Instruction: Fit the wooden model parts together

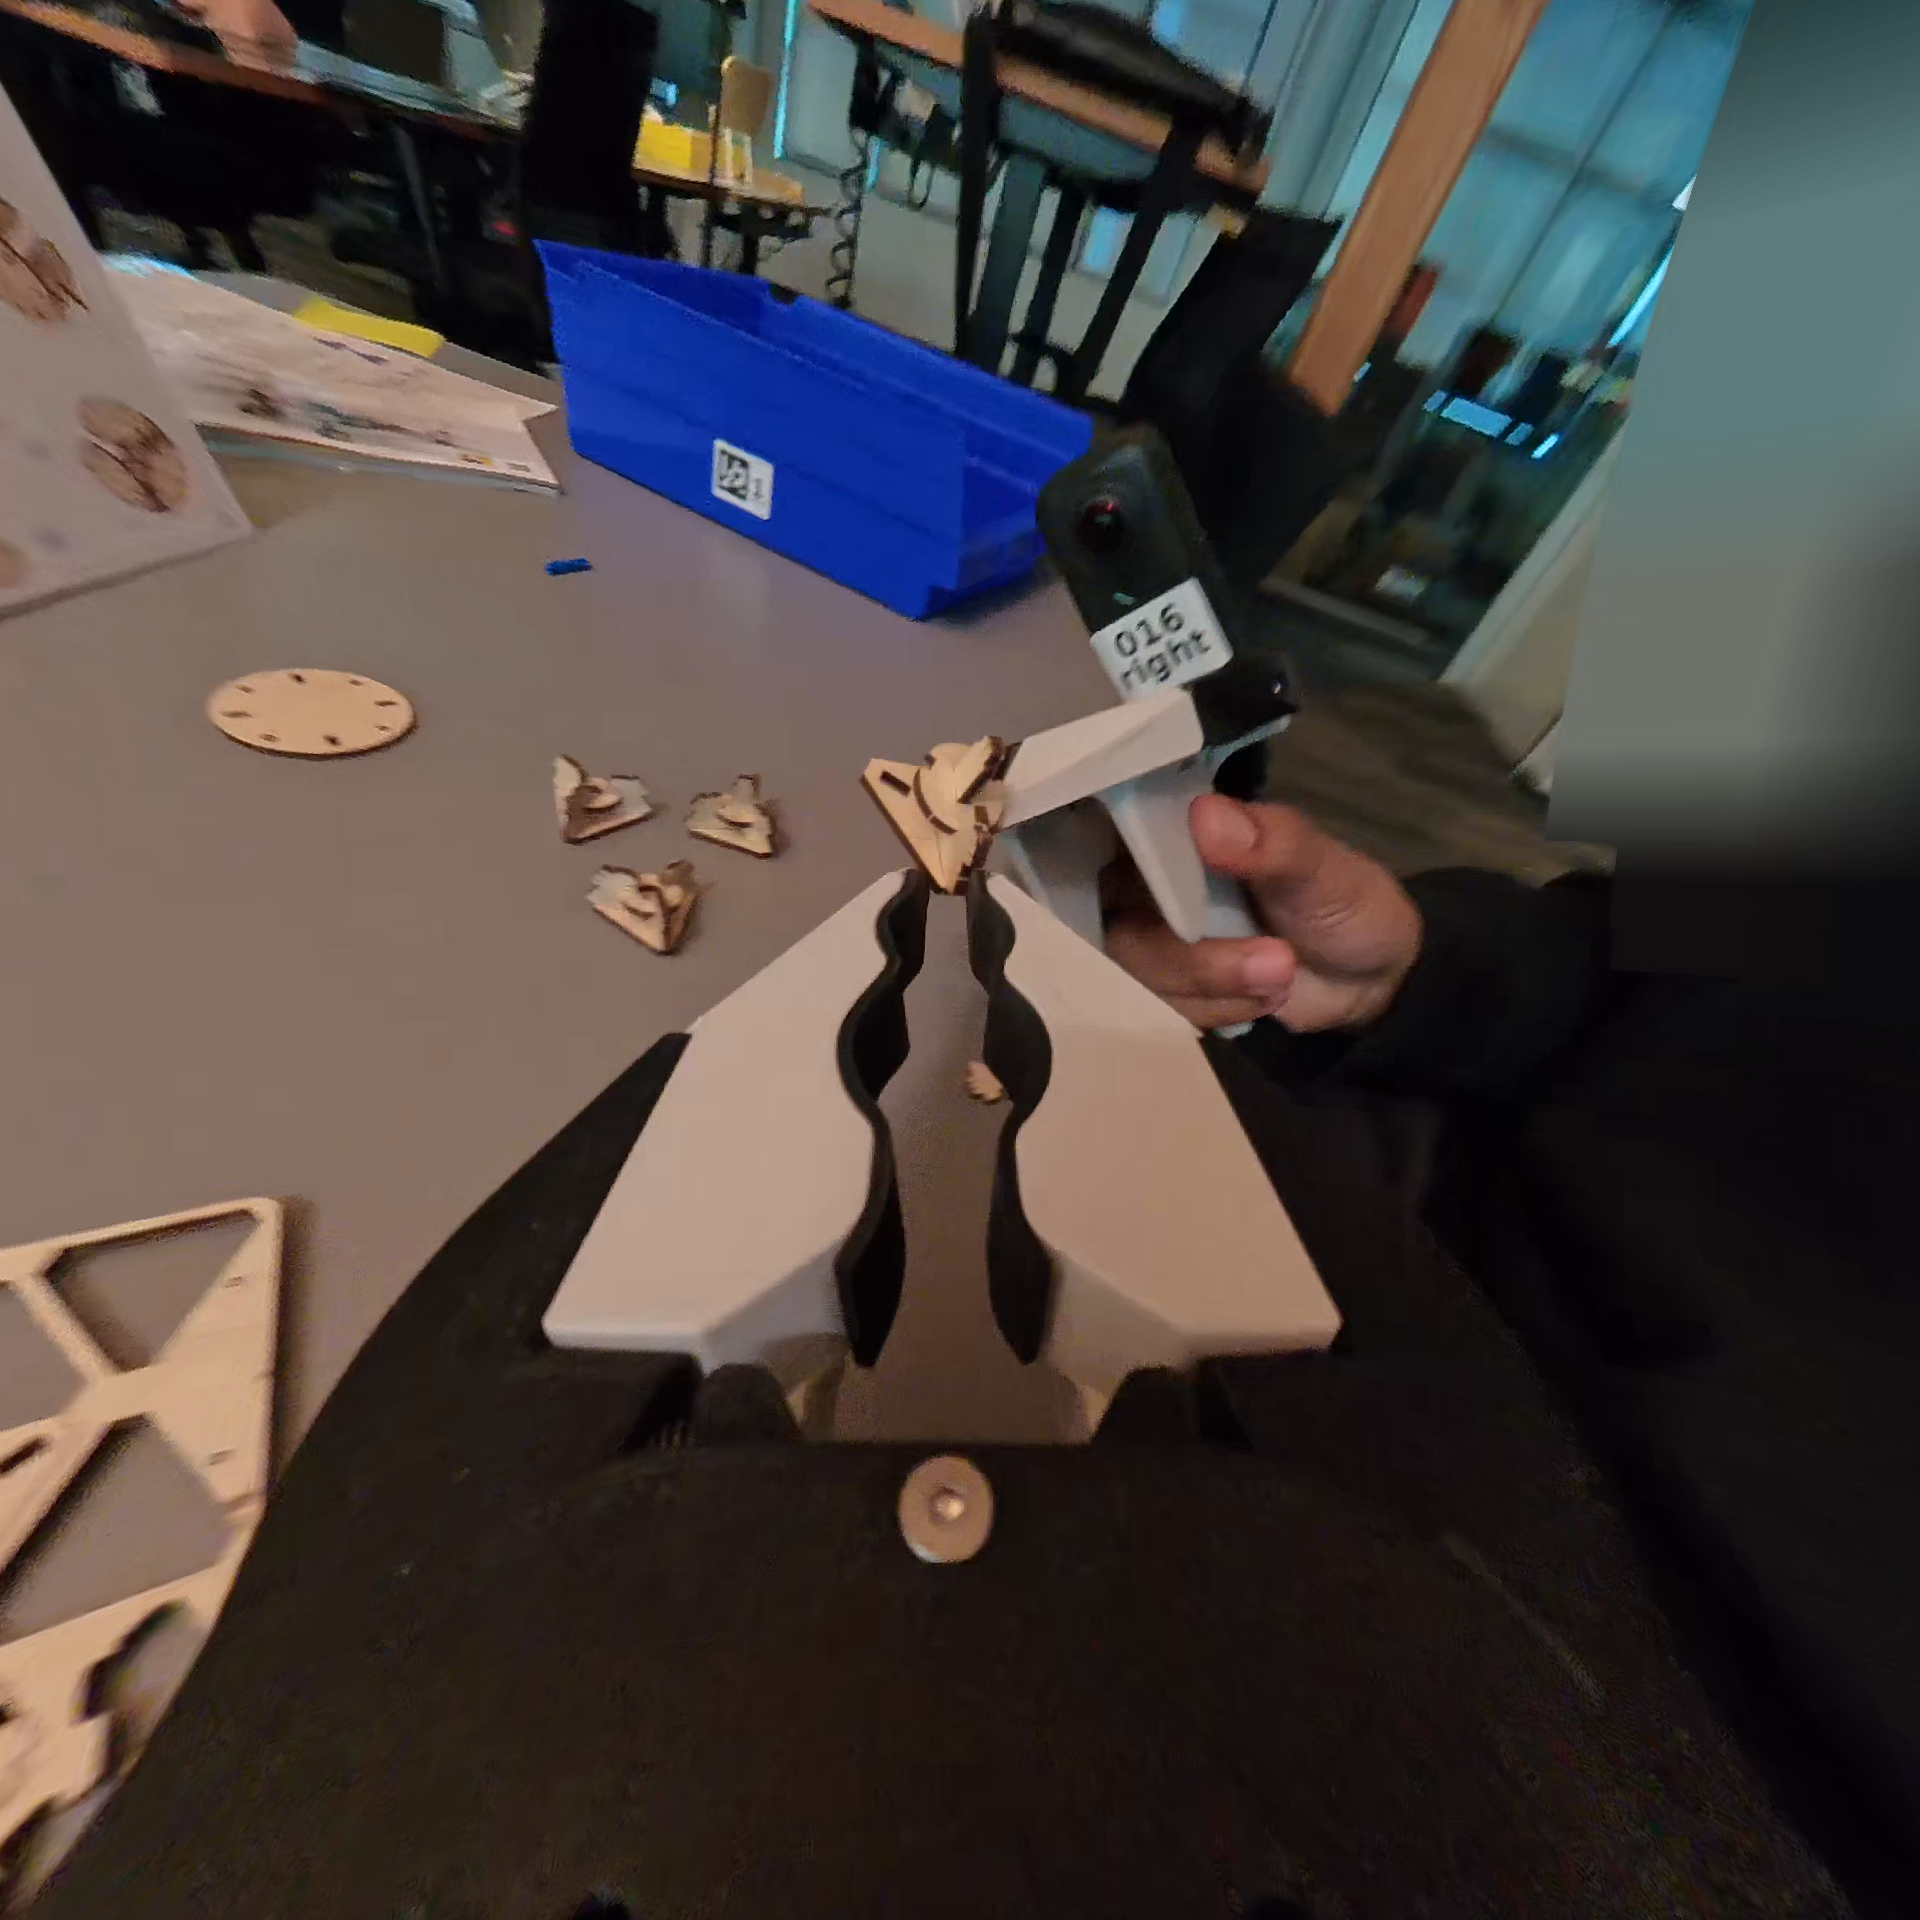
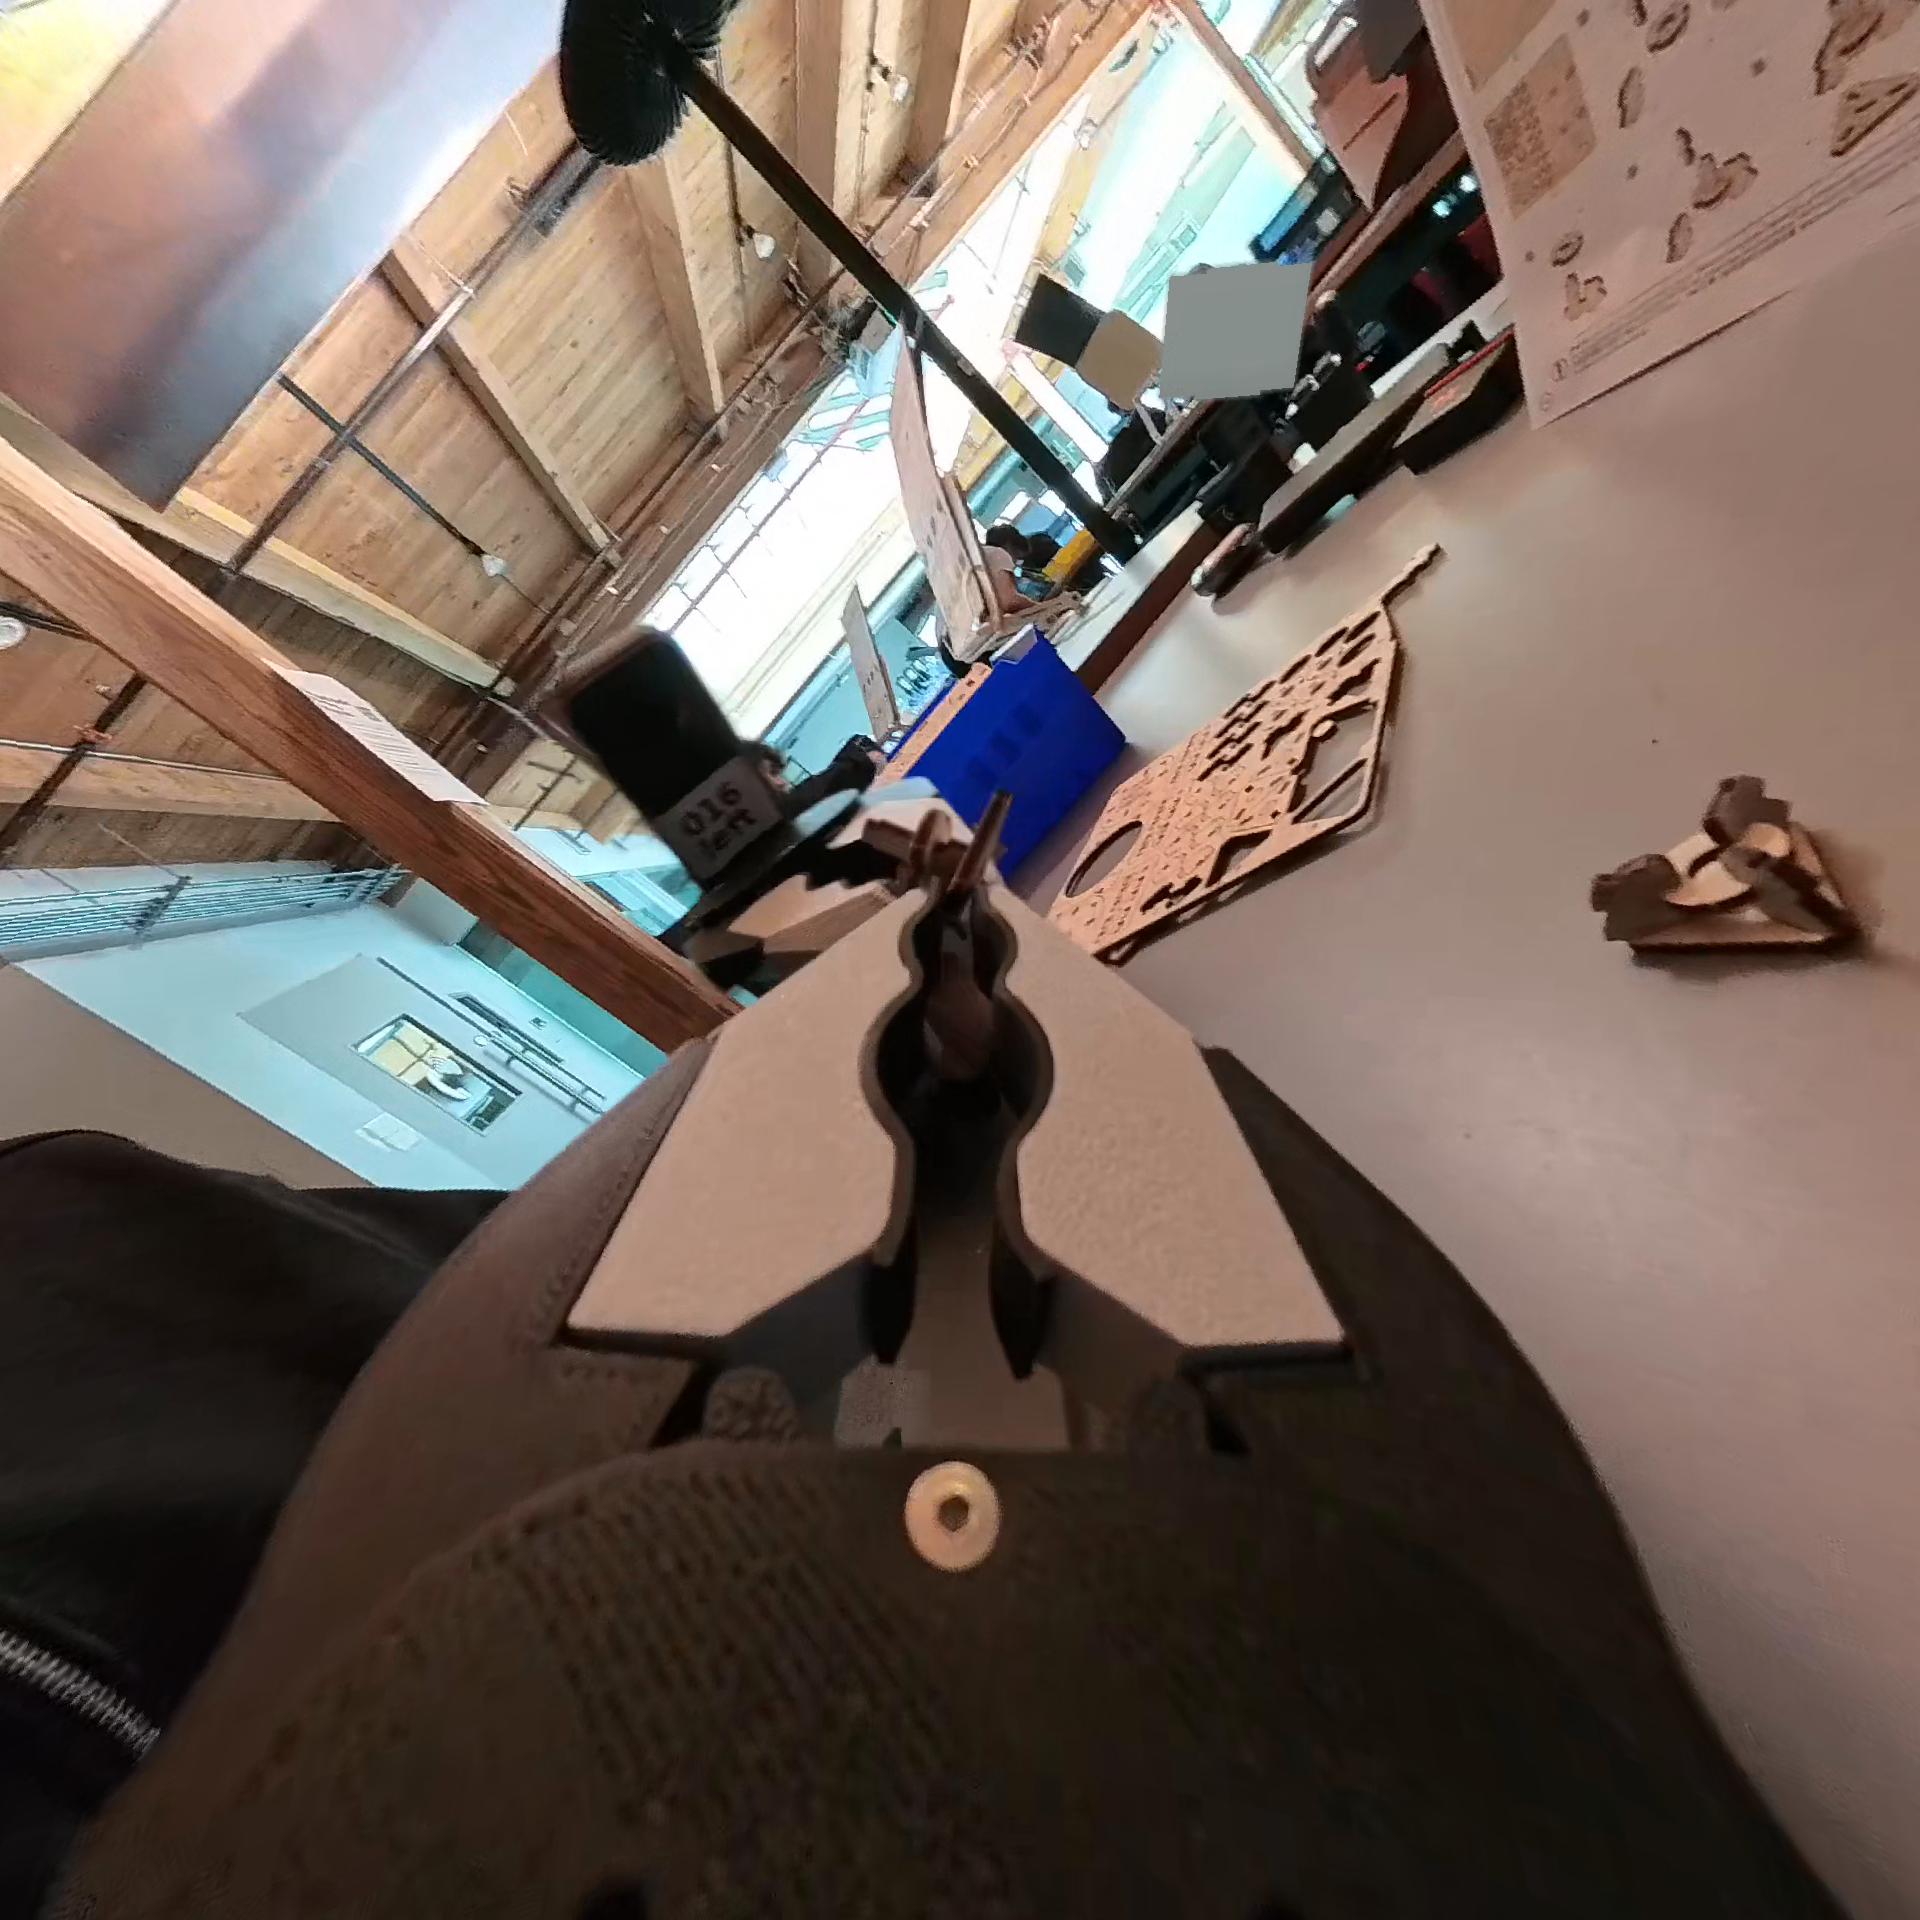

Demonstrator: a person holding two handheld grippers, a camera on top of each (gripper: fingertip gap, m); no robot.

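Both the left gripper (image 1: 943,883) and right gripper (image 1: 1003,795) pinch one triangular wooden assembly (image 1: 935,805), right of three similar pieces (image 1: 644,899).

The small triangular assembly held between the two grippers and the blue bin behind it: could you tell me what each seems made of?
Triangular assembly: thin pale plywood, probably laser-cut, judging by its dark burnt edges and slots; matte, unfinished. Blue bin: likely moulded plastic, uniform saturated blue with a slight sheen.

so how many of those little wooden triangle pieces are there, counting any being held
4. Three lie loose on the grey table: one, one, one. The fourth is up in the air, gripped by the right tongs, its lower tip between the left tongs. Others may be hidden.
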